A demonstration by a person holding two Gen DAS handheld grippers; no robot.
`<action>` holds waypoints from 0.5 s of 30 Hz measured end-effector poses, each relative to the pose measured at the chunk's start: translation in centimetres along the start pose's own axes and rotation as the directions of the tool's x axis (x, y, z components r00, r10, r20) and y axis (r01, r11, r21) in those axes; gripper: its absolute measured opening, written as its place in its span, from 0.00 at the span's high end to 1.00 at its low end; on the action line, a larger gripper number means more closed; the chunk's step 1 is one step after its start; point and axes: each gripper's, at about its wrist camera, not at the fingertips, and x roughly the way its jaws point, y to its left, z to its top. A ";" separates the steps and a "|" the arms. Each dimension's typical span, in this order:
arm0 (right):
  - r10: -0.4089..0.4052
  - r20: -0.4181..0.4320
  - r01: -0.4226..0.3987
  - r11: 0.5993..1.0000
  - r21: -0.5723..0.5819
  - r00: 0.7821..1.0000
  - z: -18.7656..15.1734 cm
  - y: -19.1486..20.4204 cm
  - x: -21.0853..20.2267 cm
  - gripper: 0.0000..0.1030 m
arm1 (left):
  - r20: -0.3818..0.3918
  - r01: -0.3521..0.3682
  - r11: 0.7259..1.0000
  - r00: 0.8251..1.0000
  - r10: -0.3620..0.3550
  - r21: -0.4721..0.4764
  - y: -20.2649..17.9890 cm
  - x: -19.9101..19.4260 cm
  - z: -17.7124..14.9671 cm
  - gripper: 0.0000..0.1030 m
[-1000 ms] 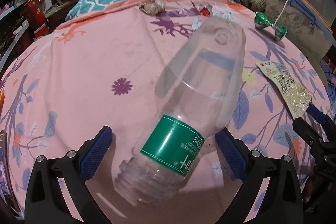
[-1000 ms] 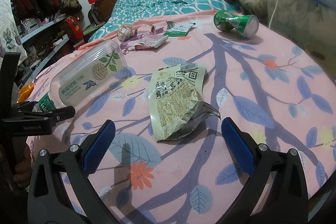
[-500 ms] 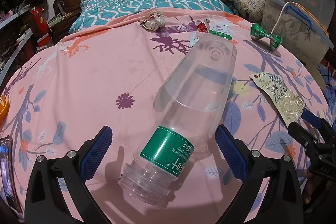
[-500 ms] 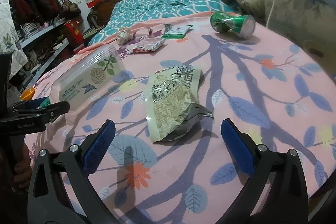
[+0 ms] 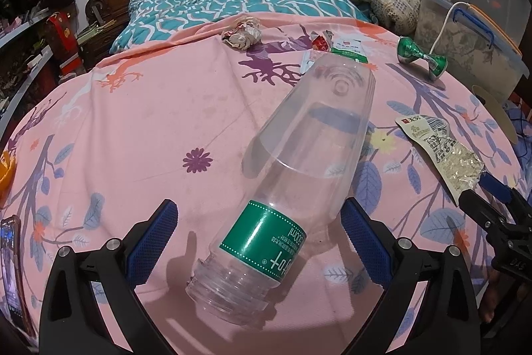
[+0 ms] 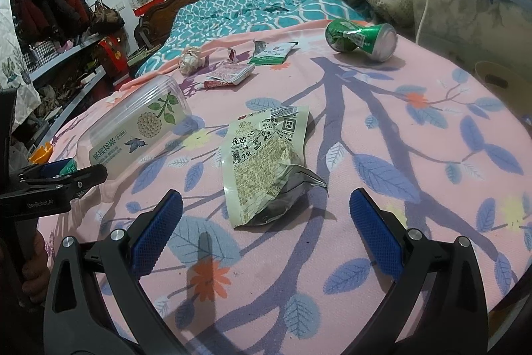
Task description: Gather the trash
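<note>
Lining up my left gripper (image 5: 256, 235), jaws spread wide, over the clear bottle (image 5: 292, 182) lying between them on the pink cloth (image 5: 149, 128); I'd pinch at the green label, where it looks firmer. My right gripper (image 6: 262, 222) hangs open before the snack wrapper (image 6: 266, 162); I'd press low there.

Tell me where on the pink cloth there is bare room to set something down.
Bare cloth lies left of the plastic bottle, reaching up to the crumpled paper ball, and right of the snack bag, below the crushed green can. The far edge, around the small wrappers, is crowded.
</note>
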 end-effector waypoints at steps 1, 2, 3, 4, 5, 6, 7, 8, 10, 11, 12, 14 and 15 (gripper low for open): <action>0.000 0.000 0.000 1.000 0.000 1.000 0.0 0.0 0.0 0.04 | 0.001 0.000 1.000 1.000 0.000 0.002 0.0 0.0 0.0 0.08; 0.000 0.000 0.000 1.000 0.000 1.000 0.0 0.0 0.0 0.04 | 0.000 -0.003 1.000 1.000 0.003 0.006 -0.1 -0.1 -0.1 0.08; 0.000 0.000 0.000 1.000 0.000 1.000 0.0 0.0 0.0 0.04 | -0.003 -0.009 1.000 1.000 0.009 0.012 -0.2 0.0 -0.1 0.08; 0.000 0.000 0.000 1.000 0.000 1.000 0.0 0.0 0.0 0.04 | -0.005 -0.011 1.000 1.000 0.011 0.016 -0.3 0.0 -0.1 0.08; 0.000 0.000 0.000 1.000 0.000 1.000 0.0 0.0 0.0 0.04 | -0.006 -0.011 1.000 1.000 0.012 0.020 -0.4 0.0 -0.1 0.08; 0.000 0.000 0.000 1.000 0.000 1.000 0.0 0.0 0.0 0.04 | -0.004 -0.011 1.000 1.000 0.011 0.019 -0.4 0.0 -0.1 0.08; 0.000 0.000 0.000 1.000 0.000 1.000 0.0 0.0 0.0 0.04 | -0.002 -0.012 1.000 1.000 0.012 0.018 -0.4 -0.1 -0.1 0.08; 0.000 0.001 0.000 1.000 0.000 1.000 0.0 0.0 0.0 0.04 | 0.000 -0.015 1.000 1.000 0.015 0.014 -0.3 -0.1 -0.1 0.08; 0.000 0.001 0.000 1.000 0.001 1.000 0.0 0.0 0.0 0.04 | -0.001 -0.016 1.000 1.000 0.016 0.003 -0.1 -0.1 -0.1 0.08; 0.000 0.001 0.000 1.000 0.000 1.000 0.0 0.0 0.0 0.04 | -0.002 -0.015 1.000 1.000 0.015 0.000 0.0 -0.1 -0.1 0.08; 0.000 0.001 0.000 1.000 0.000 1.000 0.0 0.0 0.0 0.04 | -0.002 -0.017 1.000 1.000 0.017 -0.002 0.0 -0.1 -0.1 0.08; 0.000 0.001 0.000 1.000 0.000 1.000 0.0 0.0 0.0 0.05 | -0.002 -0.022 1.000 1.000 0.022 -0.001 0.0 -0.1 -0.1 0.08; 0.001 0.001 -0.001 1.000 0.000 1.000 0.0 0.0 0.0 0.05 | -0.001 -0.024 1.000 1.000 0.024 0.001 0.0 -0.2 -0.1 0.08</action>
